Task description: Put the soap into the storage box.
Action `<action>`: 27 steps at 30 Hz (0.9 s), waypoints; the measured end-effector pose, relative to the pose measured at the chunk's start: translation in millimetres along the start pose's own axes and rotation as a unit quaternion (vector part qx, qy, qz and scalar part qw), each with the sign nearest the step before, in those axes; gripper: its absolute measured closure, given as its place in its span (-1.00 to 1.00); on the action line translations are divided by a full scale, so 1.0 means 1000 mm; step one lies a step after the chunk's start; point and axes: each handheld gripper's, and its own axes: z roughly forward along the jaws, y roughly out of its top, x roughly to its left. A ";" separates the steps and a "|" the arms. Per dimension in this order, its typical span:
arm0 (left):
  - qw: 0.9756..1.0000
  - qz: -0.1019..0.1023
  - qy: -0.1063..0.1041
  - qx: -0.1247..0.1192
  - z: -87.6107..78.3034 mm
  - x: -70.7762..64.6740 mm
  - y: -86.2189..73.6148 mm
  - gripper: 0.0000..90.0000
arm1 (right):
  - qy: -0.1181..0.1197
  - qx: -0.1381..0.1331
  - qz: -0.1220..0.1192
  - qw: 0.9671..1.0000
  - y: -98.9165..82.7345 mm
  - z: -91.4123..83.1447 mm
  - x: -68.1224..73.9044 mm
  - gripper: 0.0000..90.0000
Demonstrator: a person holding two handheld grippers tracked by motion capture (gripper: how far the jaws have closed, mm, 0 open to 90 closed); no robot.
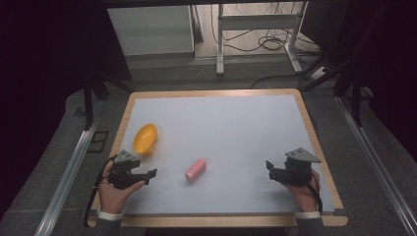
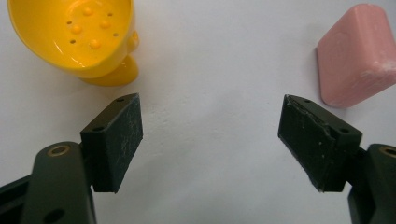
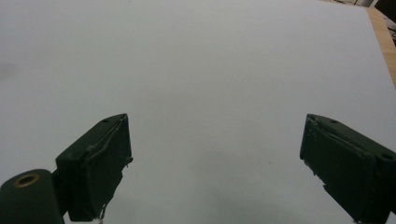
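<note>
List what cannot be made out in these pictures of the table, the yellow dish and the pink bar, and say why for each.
- Yellow soap dish: its top and left side are cut off by the left gripper view's edge.
- Its holes and bumps: too small to see in the high view.
- Pink soap bar: its right end is cut off in the left gripper view; any marking is too small in the high view.
- Both objects' undersides: hidden against the table.

this looks like a lab or test room set up for recording — a desk (image 1: 314,128) with a plain white top and wooden rim stands between metal rails (image 1: 69,167) on grey carpet. behind it, loose cables (image 1: 265,42) trail over the floor around a white metal frame (image 1: 255,22), with dark curtains at both sides.
</note>
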 end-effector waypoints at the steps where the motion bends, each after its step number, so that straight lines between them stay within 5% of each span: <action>1: 1.000 0.000 0.001 -0.001 -0.001 0.000 0.000 -0.50 | 0.000 0.001 -0.001 1.000 0.000 0.000 0.000 -0.81; 14: 1.000 0.012 0.002 -0.007 -0.012 -0.003 0.017 -0.54 | -0.011 0.000 0.008 1.000 0.000 -0.004 -0.006 -0.81; 27: 0.999 0.036 -0.004 0.000 -0.015 -0.021 0.038 -0.56 | -0.005 -0.004 0.008 1.000 0.000 -0.006 -0.007 -0.81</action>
